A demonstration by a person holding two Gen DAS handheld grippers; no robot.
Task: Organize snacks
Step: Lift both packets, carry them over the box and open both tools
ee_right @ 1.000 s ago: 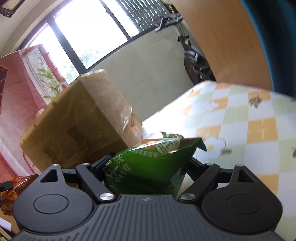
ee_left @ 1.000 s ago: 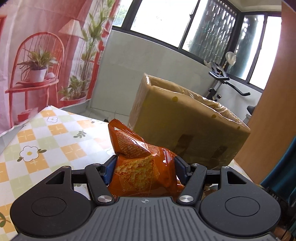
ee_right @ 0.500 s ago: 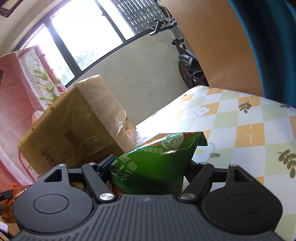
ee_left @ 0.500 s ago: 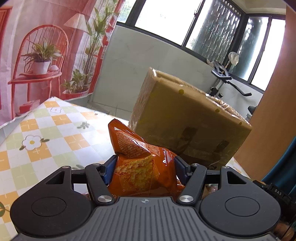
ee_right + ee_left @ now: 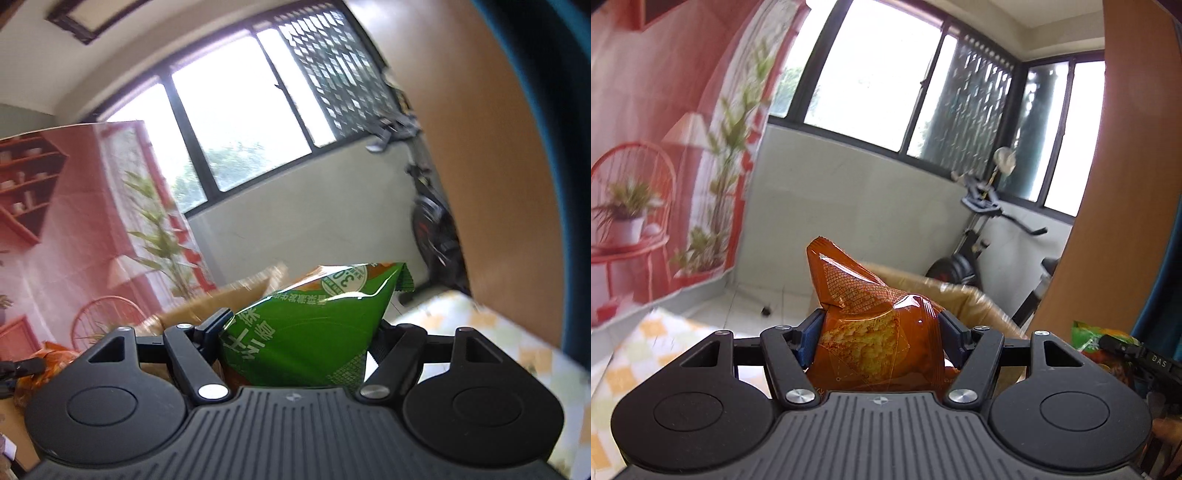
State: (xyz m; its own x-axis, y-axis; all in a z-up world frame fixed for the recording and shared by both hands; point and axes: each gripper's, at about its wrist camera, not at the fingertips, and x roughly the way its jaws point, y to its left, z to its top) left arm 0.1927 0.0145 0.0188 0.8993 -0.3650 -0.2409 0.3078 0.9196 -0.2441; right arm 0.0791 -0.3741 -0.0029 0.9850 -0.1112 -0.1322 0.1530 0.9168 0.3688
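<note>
Windows fill the far wall in both wrist views, with a printed pink backdrop of plants and a red chair hanging to their left and a wooden panel to their right. Below the sill we see an exercise bike against the pale wall. Nearer to us stands a tall cardboard box wrapped in clear film; only its top edge shows, just behind the bags we carry. The table's checked cloth with orange and green squares lies low at the left of the left view and low at the right of the right view, blurred in both.

Our left gripper is partly closed, its blue pads pressing both sides of an orange snack bag, whose crimped top sticks up in front of the box's rim. Our right gripper has just been narrowing its jaws and now clamps a green snack bag, which lies tilted with its sealed end pointing up and to the right. At the right edge of the left view we catch the green bag and the other gripper's black finger; the bag there seems to carry orange print too, though the blur leaves us unsure.
</note>
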